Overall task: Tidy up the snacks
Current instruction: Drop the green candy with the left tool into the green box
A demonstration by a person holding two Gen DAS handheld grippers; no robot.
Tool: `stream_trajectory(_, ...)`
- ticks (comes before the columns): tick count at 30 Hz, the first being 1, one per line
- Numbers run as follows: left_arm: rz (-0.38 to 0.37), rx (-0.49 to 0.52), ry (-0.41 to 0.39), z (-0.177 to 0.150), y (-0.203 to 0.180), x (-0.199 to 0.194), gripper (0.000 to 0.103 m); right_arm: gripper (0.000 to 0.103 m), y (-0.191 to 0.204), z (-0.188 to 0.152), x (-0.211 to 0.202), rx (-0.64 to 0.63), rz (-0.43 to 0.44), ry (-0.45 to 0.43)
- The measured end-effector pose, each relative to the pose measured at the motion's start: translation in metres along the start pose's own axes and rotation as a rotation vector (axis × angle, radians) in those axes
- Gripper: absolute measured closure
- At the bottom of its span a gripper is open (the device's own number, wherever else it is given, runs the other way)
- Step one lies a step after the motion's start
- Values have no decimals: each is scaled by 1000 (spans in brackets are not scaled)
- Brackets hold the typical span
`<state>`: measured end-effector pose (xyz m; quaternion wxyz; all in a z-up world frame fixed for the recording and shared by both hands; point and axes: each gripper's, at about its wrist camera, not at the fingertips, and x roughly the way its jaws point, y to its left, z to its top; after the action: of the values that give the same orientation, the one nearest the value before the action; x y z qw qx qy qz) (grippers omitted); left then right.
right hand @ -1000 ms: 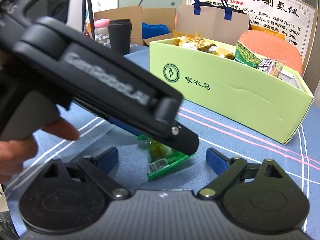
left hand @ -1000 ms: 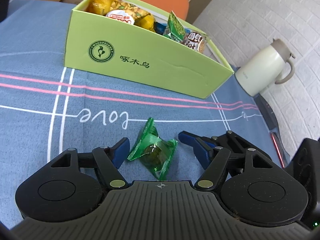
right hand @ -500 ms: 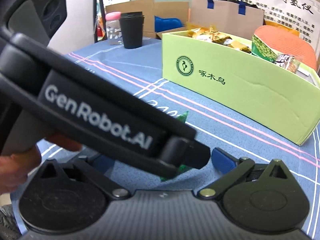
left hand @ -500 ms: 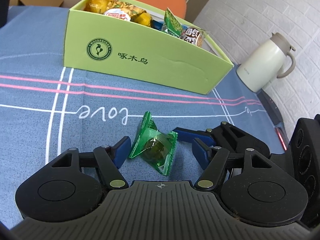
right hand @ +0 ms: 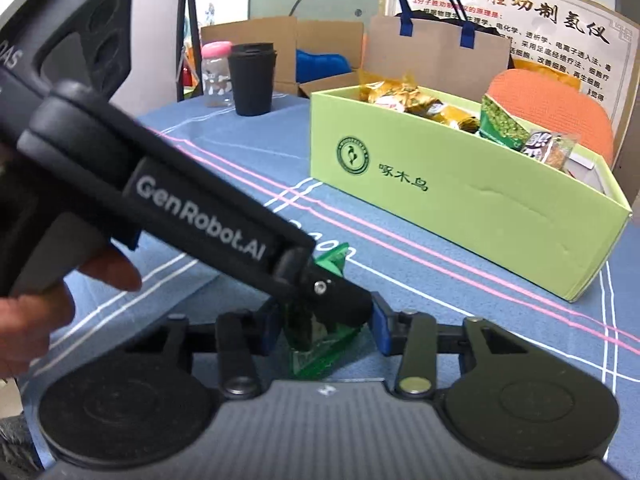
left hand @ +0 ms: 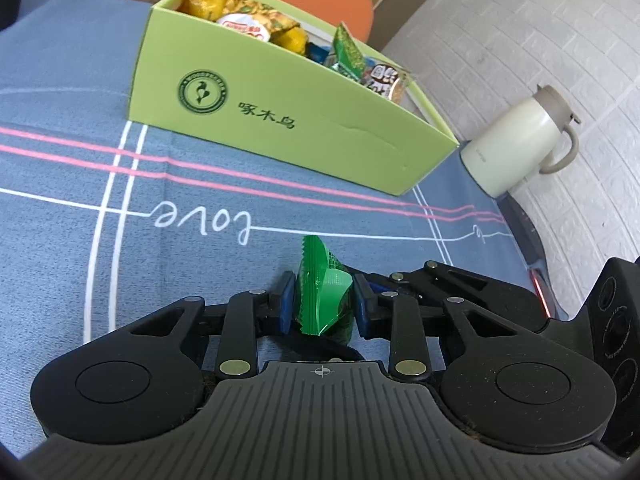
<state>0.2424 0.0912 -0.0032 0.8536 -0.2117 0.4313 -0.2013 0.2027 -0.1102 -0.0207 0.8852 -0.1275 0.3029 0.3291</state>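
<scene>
my left gripper (left hand: 323,300) is clenched on the crinkly green plastic snack packet (left hand: 322,298): both blue pads (left hand: 286,300) press its sides and the wrapper stands pinched upright between them, its serrated top edge poking up past the fingertips. the packet sits just in front of the long light-green cardboard box (left hand: 288,120), on the near side of the white "love" lettering on the blue striped tablecloth (left hand: 60,240).

from my right wrist camera, the right gripper (right hand: 322,330) is drawn in around the same green packet, with the left gripper's black fingertip also caught in that gap. the right-hand blue pad (right hand: 380,330) sits against that black tip; the other pad is just beside the wrapper, and i cannot tell whether it presses it. a hand (right hand: 48,300) grips the left tool's handle at that frame's edge.

the light-green box holds yellow wrapped snacks (left hand: 224,4) at one end and a green pea bag (right hand: 502,124) toward the other. a cream thermos jug (left hand: 520,140) stands beside the box's far corner; a black lidded cup (right hand: 253,80) stands behind the box.
</scene>
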Motion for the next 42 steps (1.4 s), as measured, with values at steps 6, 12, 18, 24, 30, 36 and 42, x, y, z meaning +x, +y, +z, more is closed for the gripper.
stream_trajectory(6, -38, -9, -1, 11, -10, -5, 97, 58, 1, 4, -9, -14, -28, -24)
stream_trajectory(12, -68, 112, -120, 99, -55, -11, 96, 57, -44, 76, -20, -71, -107, -148)
stream_trajectory(18, -4, 118, -137, 185, -54, 32, 97, 56, -108, 146, 27, -47, -112, -131)
stream_trajectory(24, 99, 87, -40, 207, -16, 101, 92, 50, -143, 163, 109, 16, -40, 34)
stream_trajectory(30, 9, 94, -139, 203, -8, 87, 43, 21, -139, 162, 104, -15, -58, 8)
stream_trajectory(36, 42, 175, -308, 194, -28, 30, 28, 18, -134, 146, 58, 19, -87, -113)
stream_trajectory(42, 48, 190, -386, 148, -37, -15, 19, 12, -112, 103, -4, 79, -129, -230)
